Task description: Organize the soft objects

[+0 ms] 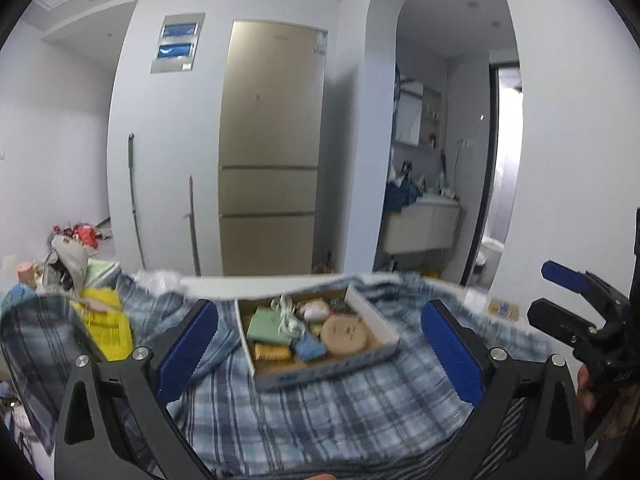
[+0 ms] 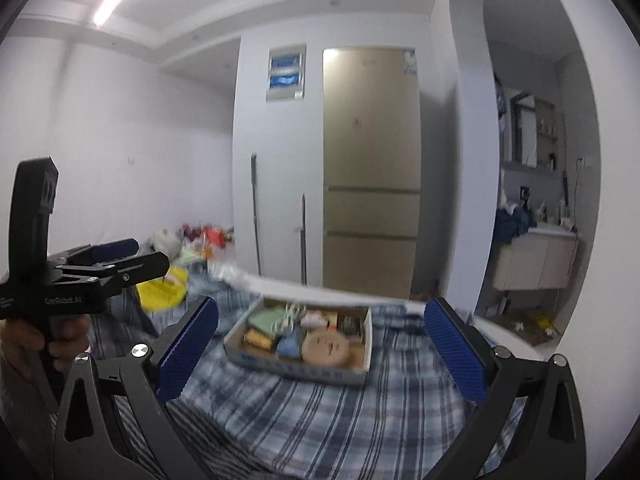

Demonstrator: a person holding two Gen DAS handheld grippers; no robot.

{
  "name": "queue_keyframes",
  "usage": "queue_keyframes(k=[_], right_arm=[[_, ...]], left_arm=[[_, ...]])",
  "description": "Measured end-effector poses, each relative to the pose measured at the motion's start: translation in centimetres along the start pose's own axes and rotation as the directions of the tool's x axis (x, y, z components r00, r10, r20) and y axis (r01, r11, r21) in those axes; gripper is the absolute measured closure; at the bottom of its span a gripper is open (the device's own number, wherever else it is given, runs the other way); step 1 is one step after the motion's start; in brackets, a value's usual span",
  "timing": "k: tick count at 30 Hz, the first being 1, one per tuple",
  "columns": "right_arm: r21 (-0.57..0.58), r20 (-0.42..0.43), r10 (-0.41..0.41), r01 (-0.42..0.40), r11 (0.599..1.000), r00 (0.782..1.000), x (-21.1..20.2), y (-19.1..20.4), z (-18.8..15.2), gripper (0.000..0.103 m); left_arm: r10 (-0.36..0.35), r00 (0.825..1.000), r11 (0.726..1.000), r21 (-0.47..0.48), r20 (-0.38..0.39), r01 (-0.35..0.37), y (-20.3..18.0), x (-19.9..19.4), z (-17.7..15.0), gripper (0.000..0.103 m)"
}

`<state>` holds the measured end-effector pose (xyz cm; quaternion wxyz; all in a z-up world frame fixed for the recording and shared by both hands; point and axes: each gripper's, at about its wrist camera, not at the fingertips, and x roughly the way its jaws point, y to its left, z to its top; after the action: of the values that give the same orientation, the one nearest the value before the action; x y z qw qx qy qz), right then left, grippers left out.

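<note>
Left gripper (image 1: 320,340), right gripper (image 2: 322,340): both wide apart, empty; cardboard box (image 1: 320,372) ahead between fingers.

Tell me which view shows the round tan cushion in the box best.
The right wrist view: the round tan cushion lies at the cardboard box's near wall, its face marks visible. The left wrist view shows it too, blurrier, with the marks faint.
</note>
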<state>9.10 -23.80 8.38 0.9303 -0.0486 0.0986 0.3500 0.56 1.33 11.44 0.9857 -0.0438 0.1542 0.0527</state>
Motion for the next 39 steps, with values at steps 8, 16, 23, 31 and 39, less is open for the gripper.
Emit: queue_keyframes(k=[8, 16, 23, 31, 39], right_arm=[[0.013, -0.048, 0.067, -0.067, 0.998, 0.997, 2.5, 0.0, -3.9, 0.000], [0.028, -0.120, 0.078, -0.075, 0.997, 0.990, 5.7, 0.3, -7.0, 0.000], [-0.057, -0.241, 0.000, -0.014, 0.998, 0.971, 8.7, 1.1, -9.7, 0.000], [0.014, -0.232, 0.015, -0.012, 1.000, 0.973, 8.4, -0.4, -9.6, 0.000], [0.000, -0.230, 0.013, -0.013, 1.000, 0.973, 8.5, -0.1, -9.7, 0.000]], left_arm=[[0.050, 0.996, 0.995, 0.085, -0.072, -0.044, 0.1, 2.5, -5.4, 0.000], [0.089, 0.986, 0.991, 0.108, -0.143, -0.074, 0.5, 6.0, -8.9, 0.000], [0.108, 0.977, 0.993, 0.067, -0.185, -0.097, 1.4, 6.9, -9.4, 0.000], [0.114, 0.973, 0.990, 0.105, -0.202, -0.094, 0.7, 7.3, -9.5, 0.000], [0.116, 0.970, 0.990, 0.109, -0.213, -0.095, 0.6, 7.5, -9.6, 0.000]])
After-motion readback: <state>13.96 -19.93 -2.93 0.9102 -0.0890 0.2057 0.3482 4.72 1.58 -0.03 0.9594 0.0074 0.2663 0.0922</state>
